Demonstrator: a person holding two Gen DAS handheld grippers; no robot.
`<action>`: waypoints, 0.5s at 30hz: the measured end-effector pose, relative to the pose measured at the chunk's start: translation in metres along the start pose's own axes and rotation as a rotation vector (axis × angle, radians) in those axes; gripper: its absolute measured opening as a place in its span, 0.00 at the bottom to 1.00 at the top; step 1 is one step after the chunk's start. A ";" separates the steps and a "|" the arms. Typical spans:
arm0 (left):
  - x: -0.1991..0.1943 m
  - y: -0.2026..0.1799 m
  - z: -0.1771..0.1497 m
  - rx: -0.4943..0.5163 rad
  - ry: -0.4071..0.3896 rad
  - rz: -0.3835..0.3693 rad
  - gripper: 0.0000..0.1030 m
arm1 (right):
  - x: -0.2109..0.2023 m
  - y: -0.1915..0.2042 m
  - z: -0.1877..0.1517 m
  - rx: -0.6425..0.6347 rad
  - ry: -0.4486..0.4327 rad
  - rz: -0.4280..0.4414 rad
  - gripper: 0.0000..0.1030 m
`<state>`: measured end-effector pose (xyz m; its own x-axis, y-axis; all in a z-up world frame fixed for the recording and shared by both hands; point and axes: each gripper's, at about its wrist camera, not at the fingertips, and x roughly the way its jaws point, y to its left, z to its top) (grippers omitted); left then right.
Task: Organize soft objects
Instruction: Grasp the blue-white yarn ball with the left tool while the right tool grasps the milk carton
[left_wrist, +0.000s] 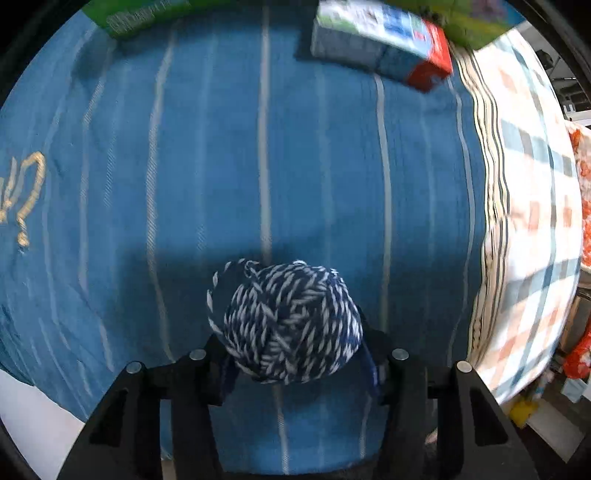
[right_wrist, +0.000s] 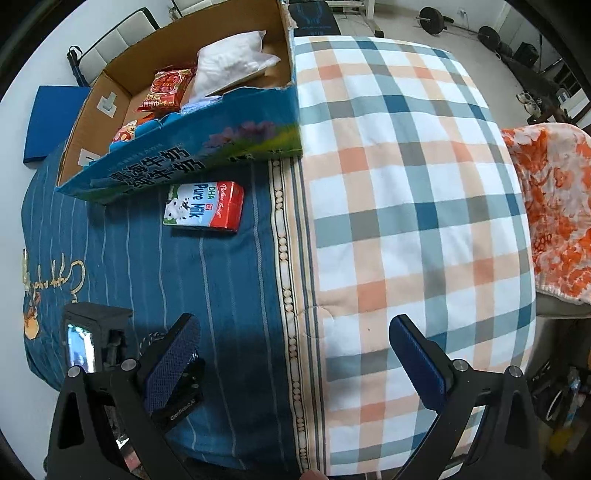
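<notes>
A: Yarn first: the ball of navy-and-white twisted yarn (left_wrist: 291, 321) sits pinched between the jaws of the left gripper (left_wrist: 295, 354), held above the blue striped bedcover (left_wrist: 207, 155), with one loose loop of strand hanging off its left side.

B: And the right gripper (right_wrist: 295, 354)?

A: Its jaws are spread wide and hold nothing. It hovers over the seam where the blue cover meets the orange, teal and white checked blanket (right_wrist: 406, 192). The left tool's black body shows at the lower left of the right wrist view.

B: Where do the soft things go?

A: My guess is the open cardboard box with the blue printed flap (right_wrist: 184, 155) at the far end of the bed. It already contains a white plastic-wrapped soft bundle (right_wrist: 232, 62) and a couple of red snack packets (right_wrist: 168, 88), so some sorting looks done.

B: What is left?

A: The yarn needs to travel forward and go into the box. A small red, white and green milk carton (right_wrist: 205, 206) lies flat on the cover just in front of the box; it is not soft, so I would leave it. An orange-and-white floral cloth (right_wrist: 554, 206) hangs off the bed's right edge and may be a later candidate, though I cannot tell.
</notes>
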<state>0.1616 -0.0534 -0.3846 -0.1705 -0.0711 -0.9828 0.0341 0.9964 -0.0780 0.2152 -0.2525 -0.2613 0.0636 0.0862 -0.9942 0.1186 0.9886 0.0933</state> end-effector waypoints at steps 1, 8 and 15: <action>-0.004 0.002 0.002 -0.001 -0.020 0.018 0.48 | 0.000 0.003 0.002 0.000 -0.001 0.004 1.00; -0.032 0.036 0.031 -0.086 -0.126 0.076 0.48 | 0.017 0.032 0.028 0.019 -0.009 0.059 1.00; -0.047 0.069 0.060 -0.130 -0.180 0.122 0.48 | 0.066 0.060 0.060 0.139 0.011 0.148 1.00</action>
<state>0.2309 0.0164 -0.3535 0.0058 0.0547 -0.9985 -0.0847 0.9949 0.0540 0.2860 -0.1950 -0.3184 0.0794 0.2319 -0.9695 0.2444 0.9384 0.2444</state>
